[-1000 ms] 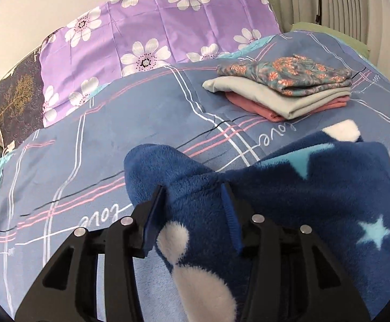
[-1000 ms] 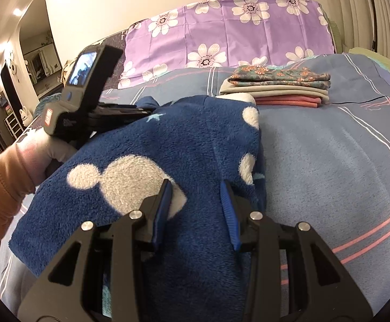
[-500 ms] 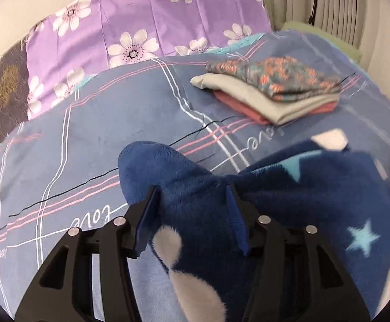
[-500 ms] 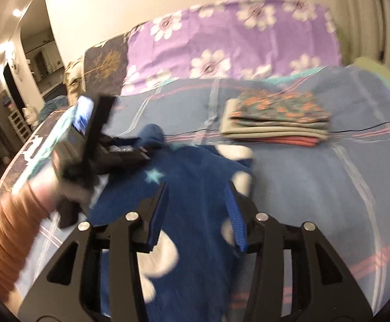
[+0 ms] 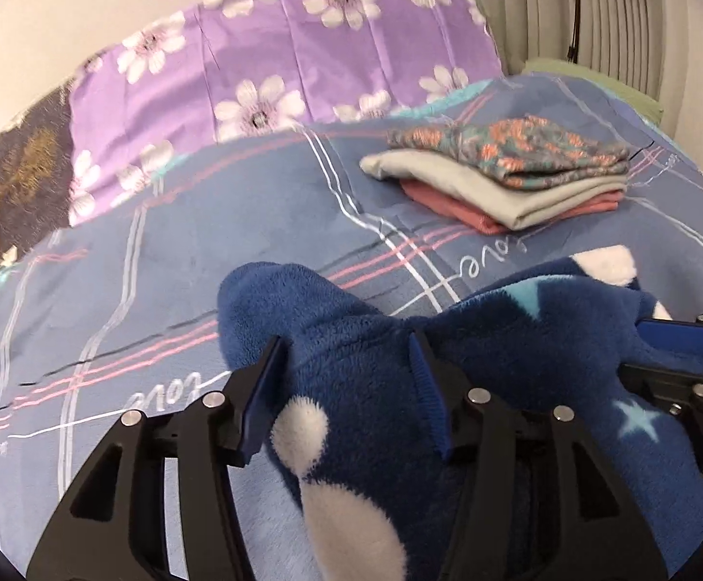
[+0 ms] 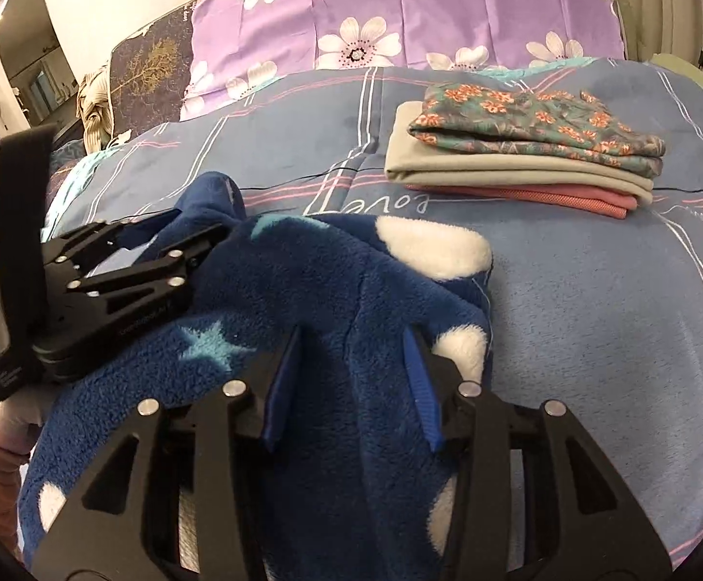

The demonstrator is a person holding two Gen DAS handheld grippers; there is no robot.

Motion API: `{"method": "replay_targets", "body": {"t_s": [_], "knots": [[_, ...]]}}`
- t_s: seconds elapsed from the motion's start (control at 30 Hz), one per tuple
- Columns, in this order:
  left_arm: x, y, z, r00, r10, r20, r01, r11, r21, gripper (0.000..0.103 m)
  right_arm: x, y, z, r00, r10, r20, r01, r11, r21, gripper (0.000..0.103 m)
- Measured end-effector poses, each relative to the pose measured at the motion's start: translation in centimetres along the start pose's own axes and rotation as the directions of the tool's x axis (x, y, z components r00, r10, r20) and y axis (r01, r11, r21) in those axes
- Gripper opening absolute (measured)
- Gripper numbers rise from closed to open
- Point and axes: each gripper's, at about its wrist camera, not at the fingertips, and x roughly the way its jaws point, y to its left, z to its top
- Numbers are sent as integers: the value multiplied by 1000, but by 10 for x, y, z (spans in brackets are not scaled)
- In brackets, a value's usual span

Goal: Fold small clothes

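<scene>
A dark blue fleece garment (image 5: pixel 521 353) with white spots and pale stars lies bunched on the bed; it also shows in the right wrist view (image 6: pixel 322 290). My left gripper (image 5: pixel 346 353) is open, its jaws standing wide on either side of a raised fold of the fleece. My right gripper (image 6: pixel 351 353) is open too, its jaws straddling another ridge of the same garment. The left gripper (image 6: pixel 191 227) shows in the right wrist view at the garment's left edge. The right gripper (image 5: pixel 671 339) shows at the right of the left wrist view.
A stack of three folded clothes (image 6: pixel 521 164), floral on grey on pink, sits behind the fleece on the blue plaid bedspread (image 6: pixel 618 314); it also shows in the left wrist view (image 5: pixel 511 174). A purple flowered pillow (image 5: pixel 279 63) lies at the bed's head. A radiator (image 5: pixel 618 14) stands at the far right.
The right gripper has moved forward along the fleece toward the folded stack and close to the left gripper. The fleece has bunched into ridges. Both grippers stay open.
</scene>
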Motion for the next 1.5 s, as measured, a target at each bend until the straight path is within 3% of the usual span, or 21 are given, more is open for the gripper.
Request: {"method": "replay_targets", "body": {"t_s": [0.13, 0.23, 0.37, 0.5, 0.63, 0.73, 0.8, 0.87, 1.0, 1.07, 1.13, 1.23, 1.33, 1.43, 1.5], "knots": [[-53, 25, -12, 993, -115, 37, 118, 989, -94, 53, -3, -1, -3, 1000, -24, 14, 25, 1000, -8, 43], [-104, 36, -36, 977, -187, 99, 196, 976, -99, 53, -4, -2, -3, 1000, -24, 18, 24, 1000, -8, 43], [-171, 26, -83, 942, -302, 147, 305, 952, -1, 63, -6, 1, -4, 999, -37, 19, 37, 999, -18, 43], [-202, -17, -135, 935, -341, 98, 329, 937, 118, 65, -7, 5, -5, 998, -60, 22, 60, 998, -34, 43], [-202, -41, -152, 955, -268, 127, 250, 958, 139, 65, -13, 10, -5, 995, -90, 29, 92, 994, -61, 44], [-205, -38, -145, 950, -282, 132, 275, 959, 71, 65, -34, 11, -10, 993, -108, 55, 111, 992, -56, 44], [-218, -39, -147, 933, -319, 164, 306, 947, 103, 65, -53, 6, -17, 994, -82, 74, 84, 996, -25, 45], [-222, -46, -153, 934, -323, 154, 299, 941, 161, 67, -82, -4, -33, 996, -4, 94, 0, 999, 37, 44], [-194, -65, -166, 974, -219, 65, 198, 950, 241, 70, -119, -3, -75, 989, 87, 120, -92, 995, 39, 46], [-176, -62, -163, 979, -199, 48, 188, 966, 179, 70, -123, 5, -92, 986, 120, 112, -122, 992, 13, 46], [-166, -58, -158, 984, -166, 58, 158, 979, 128, 71, -118, 11, -109, 991, 60, 116, -59, 998, -11, 47], [-149, -53, -164, 996, -89, 21, 85, 987, 136, 73, -100, 5, -120, 993, 60, 103, -57, 998, -27, 47], [-152, -43, -170, 996, -88, 9, 86, 988, 132, 73, -100, 1, -120, 991, 95, 99, -92, 995, -32, 47], [-161, -50, -171, 998, -63, 15, 60, 985, 159, 72, -102, 7, -121, 991, 75, 112, -69, 996, -56, 48], [-172, -53, -171, 994, -107, -2, 106, 983, 152, 71, -108, 6, -123, 989, 74, 126, -70, 997, -40, 49]]}}
